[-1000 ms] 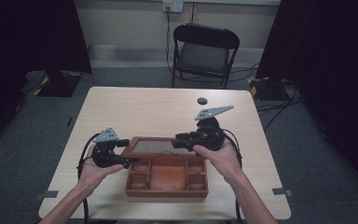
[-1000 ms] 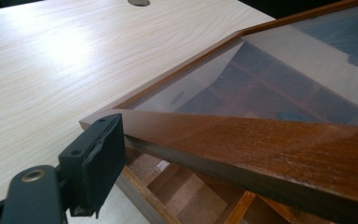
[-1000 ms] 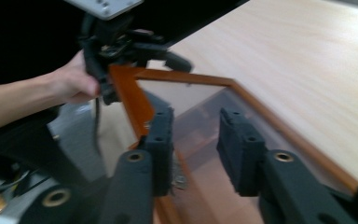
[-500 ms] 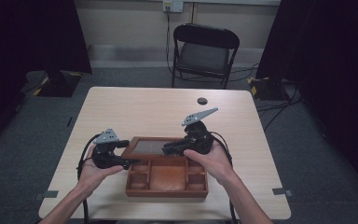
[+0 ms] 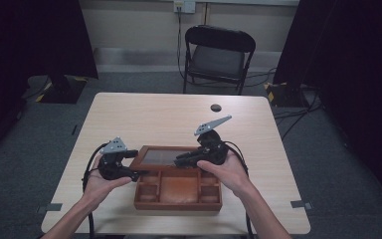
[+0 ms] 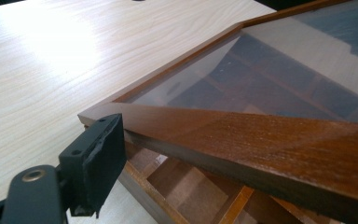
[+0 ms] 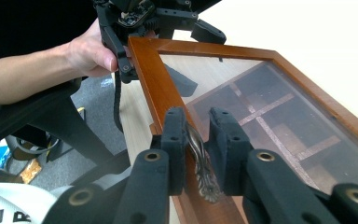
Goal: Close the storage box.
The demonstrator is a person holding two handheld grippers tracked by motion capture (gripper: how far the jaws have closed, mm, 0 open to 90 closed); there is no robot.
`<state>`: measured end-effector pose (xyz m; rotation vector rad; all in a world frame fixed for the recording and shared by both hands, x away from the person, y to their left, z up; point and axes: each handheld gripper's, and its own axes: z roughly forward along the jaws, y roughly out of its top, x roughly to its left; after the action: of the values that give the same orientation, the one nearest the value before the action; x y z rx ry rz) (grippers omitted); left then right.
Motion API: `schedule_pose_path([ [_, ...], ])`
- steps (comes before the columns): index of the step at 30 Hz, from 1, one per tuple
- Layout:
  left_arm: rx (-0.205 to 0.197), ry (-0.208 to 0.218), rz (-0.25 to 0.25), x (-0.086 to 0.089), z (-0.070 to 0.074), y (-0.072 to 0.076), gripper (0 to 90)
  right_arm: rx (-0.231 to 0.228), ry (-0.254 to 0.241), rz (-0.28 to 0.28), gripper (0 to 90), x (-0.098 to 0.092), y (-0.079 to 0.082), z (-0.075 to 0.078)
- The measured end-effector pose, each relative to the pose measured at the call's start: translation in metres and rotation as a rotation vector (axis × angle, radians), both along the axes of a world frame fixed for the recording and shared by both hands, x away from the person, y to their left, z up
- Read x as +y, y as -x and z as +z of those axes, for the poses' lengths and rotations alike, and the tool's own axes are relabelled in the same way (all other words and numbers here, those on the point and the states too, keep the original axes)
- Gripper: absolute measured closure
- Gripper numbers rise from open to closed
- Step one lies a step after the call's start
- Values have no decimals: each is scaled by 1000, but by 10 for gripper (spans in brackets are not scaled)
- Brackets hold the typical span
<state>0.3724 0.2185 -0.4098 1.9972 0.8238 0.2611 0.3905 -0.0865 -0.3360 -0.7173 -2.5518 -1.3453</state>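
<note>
High view: both forearms enter from the bottom edge. The left claw (image 5: 132, 174) lies level in the left hand (image 5: 99, 181), aimed at the left front corner of the box's glass lid (image 5: 159, 156). The right claw (image 5: 181, 162) lies level too, its hand (image 5: 226, 172) behind it, aimed left at the lid's front rail. The wooden box (image 5: 178, 185) sits near the front of the worktop (image 5: 144, 117), its compartments open toward the person, the lid raised at the front. The far half of the worktop is bare but for a small dark disc (image 5: 215, 107); a chair (image 5: 218, 57) stands beyond.

Left gripper view: one pad of the left claw (image 6: 100, 156) shows, lying against the lid's (image 6: 242, 135) corner; the other pad is out of frame, so a pinch is likely but not certain. The compartments lie just beneath the raised rail.

Right gripper view: the right claw (image 7: 198, 151) has just been closing and now pinches the metal handle (image 7: 200, 163) on the lid's (image 7: 151, 79) front rail. Beyond, the left claw (image 7: 137, 21) meets the lid's far corner.
</note>
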Motion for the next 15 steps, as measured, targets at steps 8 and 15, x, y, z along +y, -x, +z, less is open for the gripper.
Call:
schedule_pose_path([
  [8, 9, 7, -1, 2, -1, 0, 188, 14, -7, 18, 816, 1, -2, -1],
  [15, 24, -16, 19, 12, -3, -1, 192, 4, 6, 20, 817, 2, 0, -1],
])
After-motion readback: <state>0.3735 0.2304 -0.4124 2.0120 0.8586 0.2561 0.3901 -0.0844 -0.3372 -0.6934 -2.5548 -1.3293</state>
